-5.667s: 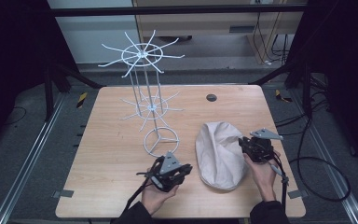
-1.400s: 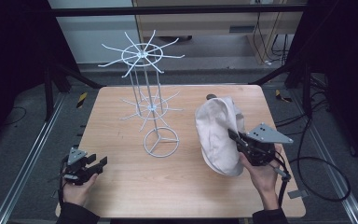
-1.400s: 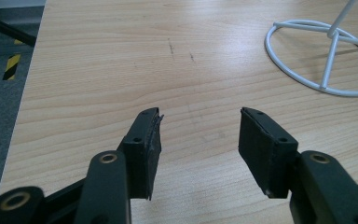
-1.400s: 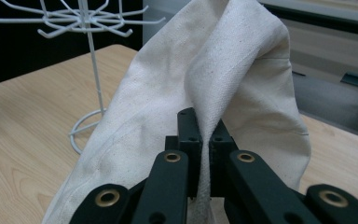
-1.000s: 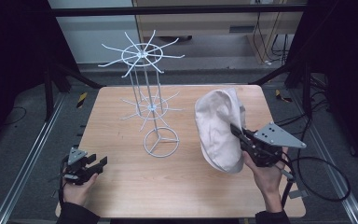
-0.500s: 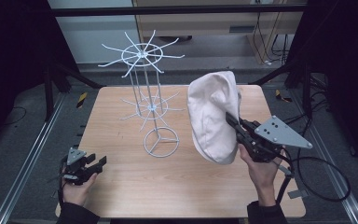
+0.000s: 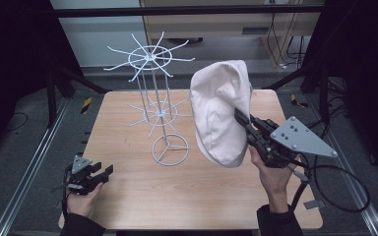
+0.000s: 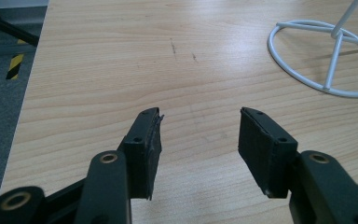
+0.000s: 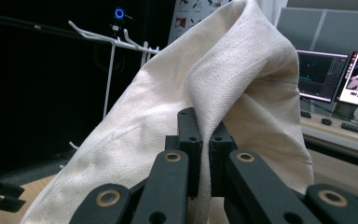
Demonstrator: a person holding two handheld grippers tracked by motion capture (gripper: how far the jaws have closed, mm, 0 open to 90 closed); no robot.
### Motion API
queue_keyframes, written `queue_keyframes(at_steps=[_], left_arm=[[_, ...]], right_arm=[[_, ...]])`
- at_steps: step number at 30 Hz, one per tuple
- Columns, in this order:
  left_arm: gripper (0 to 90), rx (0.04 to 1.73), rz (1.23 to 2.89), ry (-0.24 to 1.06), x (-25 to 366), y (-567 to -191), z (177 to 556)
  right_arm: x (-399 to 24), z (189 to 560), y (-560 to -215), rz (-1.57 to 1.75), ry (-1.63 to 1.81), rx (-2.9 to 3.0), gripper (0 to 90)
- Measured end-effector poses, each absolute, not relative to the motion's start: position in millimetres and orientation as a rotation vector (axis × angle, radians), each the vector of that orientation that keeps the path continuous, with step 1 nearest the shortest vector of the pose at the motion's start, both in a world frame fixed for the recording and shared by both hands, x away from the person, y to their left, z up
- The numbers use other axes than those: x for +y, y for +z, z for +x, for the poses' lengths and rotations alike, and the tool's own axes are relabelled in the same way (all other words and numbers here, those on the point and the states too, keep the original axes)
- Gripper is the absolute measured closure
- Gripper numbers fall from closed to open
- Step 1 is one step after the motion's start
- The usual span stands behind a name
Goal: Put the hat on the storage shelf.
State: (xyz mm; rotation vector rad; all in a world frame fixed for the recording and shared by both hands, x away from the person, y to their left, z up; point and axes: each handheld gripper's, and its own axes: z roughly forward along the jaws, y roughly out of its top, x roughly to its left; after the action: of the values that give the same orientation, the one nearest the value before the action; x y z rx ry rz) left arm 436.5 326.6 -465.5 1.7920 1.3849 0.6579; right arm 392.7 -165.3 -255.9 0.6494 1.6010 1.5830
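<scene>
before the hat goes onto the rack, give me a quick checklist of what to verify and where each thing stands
1. Grip: the right gripper is shut on a fold of the cream hat. ok
2. Lift: the hat hangs off the table in the high view. ok
3. Target: the white wire rack stands upright and its top prongs look bare. ok
4. Alignment: the hat is beside the rack, to its right, not over a prong. not ok
5. Other hand: the left gripper is open, holds nothing, and sits near the table's front left corner, apart from the rack. ok
6. Hat opening facing a prong: cannot tell
</scene>
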Motion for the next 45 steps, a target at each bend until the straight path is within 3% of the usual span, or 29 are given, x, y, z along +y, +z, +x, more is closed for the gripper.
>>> queue_keyframes(at_steps=[18,35,45], left_arm=[[48.4,1.385,1.792,0.663,326.7,-465.4,436.1],[48.4,1.388,1.797,0.662,327.0,-465.7,436.2],[48.4,1.39,1.795,0.664,326.6,-465.8,436.3]], right_arm=[[-137.2,385.4,-220.1,0.528,1.629,1.533,88.6],[-94.8,397.9,-212.3,0.482,1.637,1.562,88.6],[-95.3,391.2,-203.4,0.464,1.645,1.522,88.6]])
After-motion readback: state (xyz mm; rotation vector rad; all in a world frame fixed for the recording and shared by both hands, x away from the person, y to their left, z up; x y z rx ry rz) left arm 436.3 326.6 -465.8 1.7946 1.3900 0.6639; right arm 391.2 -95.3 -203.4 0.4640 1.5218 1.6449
